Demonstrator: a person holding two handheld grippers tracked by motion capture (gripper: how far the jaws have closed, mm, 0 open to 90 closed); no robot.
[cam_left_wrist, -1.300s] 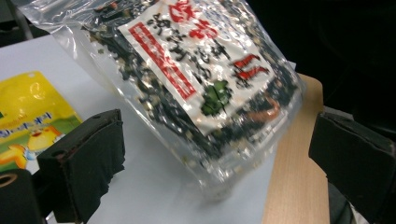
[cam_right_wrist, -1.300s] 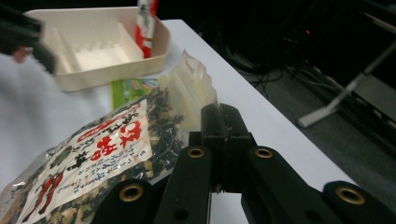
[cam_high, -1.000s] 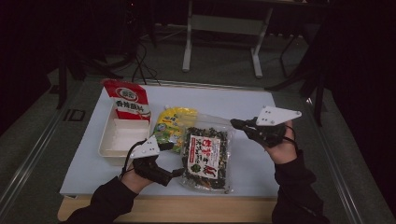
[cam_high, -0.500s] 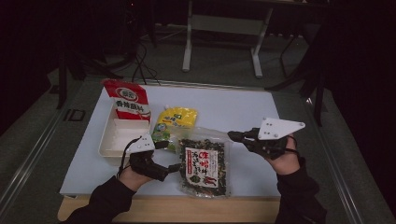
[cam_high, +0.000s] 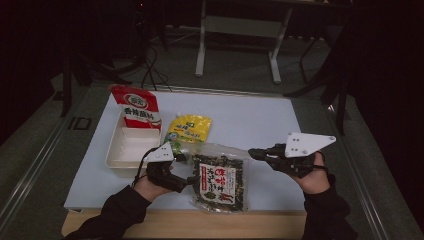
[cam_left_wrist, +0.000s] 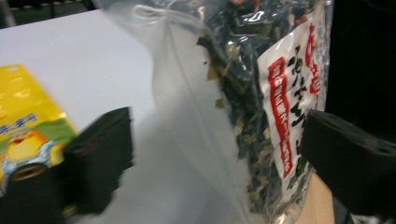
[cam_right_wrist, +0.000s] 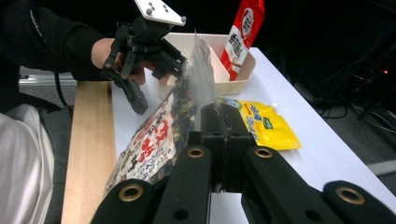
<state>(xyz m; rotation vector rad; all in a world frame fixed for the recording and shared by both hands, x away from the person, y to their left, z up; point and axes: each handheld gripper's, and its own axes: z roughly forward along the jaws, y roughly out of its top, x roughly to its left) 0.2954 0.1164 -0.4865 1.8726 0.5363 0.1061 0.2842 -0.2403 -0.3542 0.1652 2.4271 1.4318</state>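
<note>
A clear bag of dark dried seaweed with a red and white label lies near the table's front edge. My right gripper is shut on the bag's clear upper corner, and that view shows the plastic rising out of the closed jaws. My left gripper is open at the bag's left side. In its own view the bag hangs between the spread jaws. The right gripper view also shows the left gripper in a hand, beside the bag.
A yellow pouch lies flat behind the seaweed bag. A white tray at the left holds an upright red and white packet. The white tabletop has a wooden strip along its front edge.
My right gripper has drawn back toward the front edge, and the seaweed bag has slid that way with it. The left gripper has stayed at the bag's left side.
</note>
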